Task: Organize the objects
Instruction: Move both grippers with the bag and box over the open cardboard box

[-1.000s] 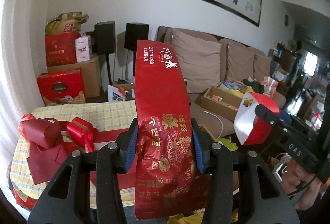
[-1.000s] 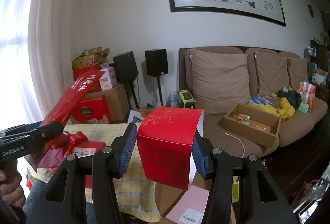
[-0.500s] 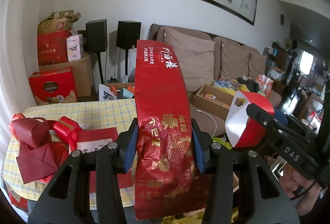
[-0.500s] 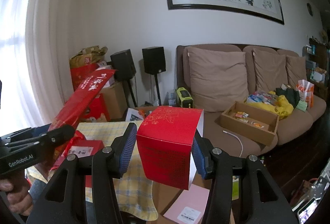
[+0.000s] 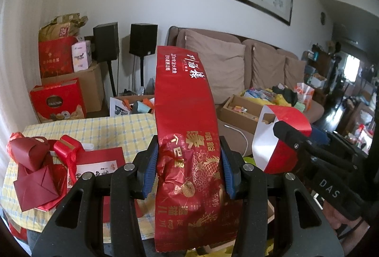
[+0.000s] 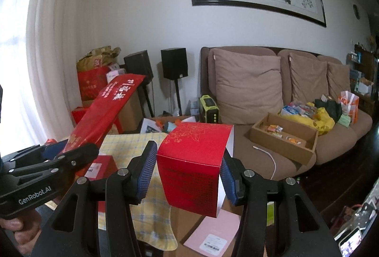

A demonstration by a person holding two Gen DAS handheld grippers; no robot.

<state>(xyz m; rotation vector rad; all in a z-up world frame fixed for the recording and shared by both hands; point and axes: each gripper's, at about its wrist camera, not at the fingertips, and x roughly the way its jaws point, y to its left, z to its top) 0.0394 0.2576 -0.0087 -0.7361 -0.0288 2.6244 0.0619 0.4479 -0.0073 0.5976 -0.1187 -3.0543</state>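
Left wrist | left tongs (image 5: 188,160) clamp red packet (image 5: 184,103) | right tongs (image 6: 187,173) clamp red box (image 6: 194,157) | sofa (image 6: 296,100) behind

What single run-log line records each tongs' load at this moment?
left tongs: shut on long red packet | right tongs: shut on red box sleeve | both held above table

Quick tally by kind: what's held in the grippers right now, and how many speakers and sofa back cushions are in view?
Held long red packet: 1
Held red box sleeve: 1
Black speakers: 2
Sofa back cushions: 3
Total: 7
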